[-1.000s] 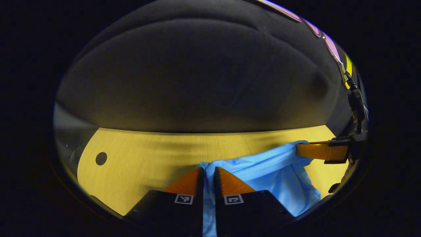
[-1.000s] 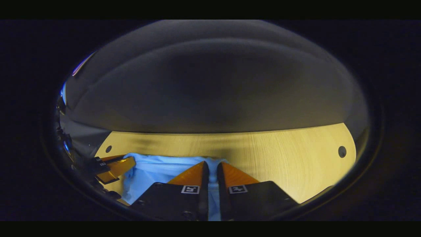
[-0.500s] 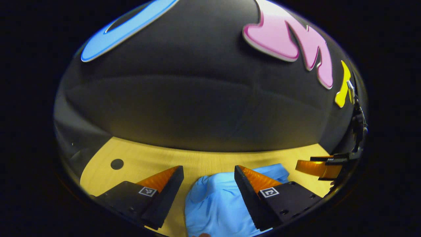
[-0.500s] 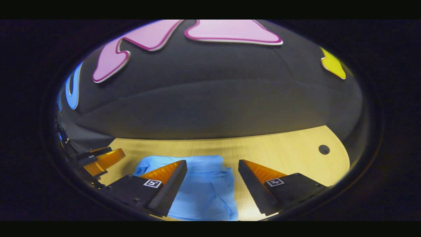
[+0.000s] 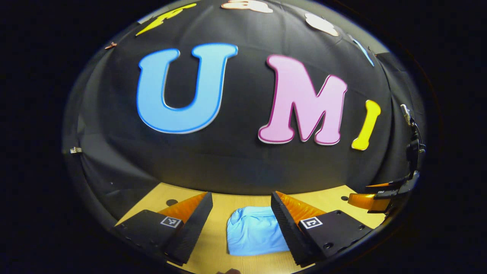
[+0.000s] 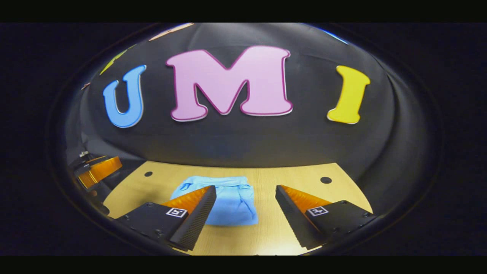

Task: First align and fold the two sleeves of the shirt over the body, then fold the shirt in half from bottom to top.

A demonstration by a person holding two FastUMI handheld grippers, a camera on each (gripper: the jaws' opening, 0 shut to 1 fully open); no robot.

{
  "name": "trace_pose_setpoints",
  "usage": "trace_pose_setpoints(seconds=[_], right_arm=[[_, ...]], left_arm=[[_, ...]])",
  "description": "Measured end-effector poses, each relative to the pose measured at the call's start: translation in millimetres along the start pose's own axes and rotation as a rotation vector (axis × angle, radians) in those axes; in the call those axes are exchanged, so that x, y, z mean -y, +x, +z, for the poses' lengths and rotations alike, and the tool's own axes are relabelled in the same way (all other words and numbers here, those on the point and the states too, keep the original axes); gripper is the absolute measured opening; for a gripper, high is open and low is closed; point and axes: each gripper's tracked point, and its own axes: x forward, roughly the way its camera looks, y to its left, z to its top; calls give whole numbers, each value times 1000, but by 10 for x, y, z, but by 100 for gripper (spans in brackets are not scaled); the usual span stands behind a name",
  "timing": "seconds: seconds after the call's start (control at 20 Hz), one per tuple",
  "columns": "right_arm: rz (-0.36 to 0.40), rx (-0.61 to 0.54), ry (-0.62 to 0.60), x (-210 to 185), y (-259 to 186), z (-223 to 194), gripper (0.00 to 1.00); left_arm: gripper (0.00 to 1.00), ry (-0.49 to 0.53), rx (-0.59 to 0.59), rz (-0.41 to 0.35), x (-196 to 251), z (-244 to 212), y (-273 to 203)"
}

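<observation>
A light blue cloth shirt [image 5: 255,230], folded into a compact bundle, lay on the pale wooden table [image 6: 289,179] near its far edge. Both the left gripper [image 5: 239,217] and right gripper [image 6: 245,207] hung above and short of it, fingers spread wide, holding nothing, roughly equally near; the bundle's longer side seemed to run away from them.

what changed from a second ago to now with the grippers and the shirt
Both grippers, left gripper and right gripper, were shut on the blue shirt; they have opened, let go and pulled back and up. The shirt lies folded on the wooden table, which stayed put.
</observation>
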Motion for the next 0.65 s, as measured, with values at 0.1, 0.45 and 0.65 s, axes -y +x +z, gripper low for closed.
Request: trace_pose_setpoints(seconds=[0.1,0.45,0.65], right_arm=[[-1,40,34,14,-377,143,98],[3,140,16,-31,-1620,180,98],[37,240,56,-75,-2320,190,98]], left_arm=[[97,-11,19,41,-95,92,-491],[97,-68,56,87,-212,136,-1814],[97,-94,44,103,-205,47,-2416]])
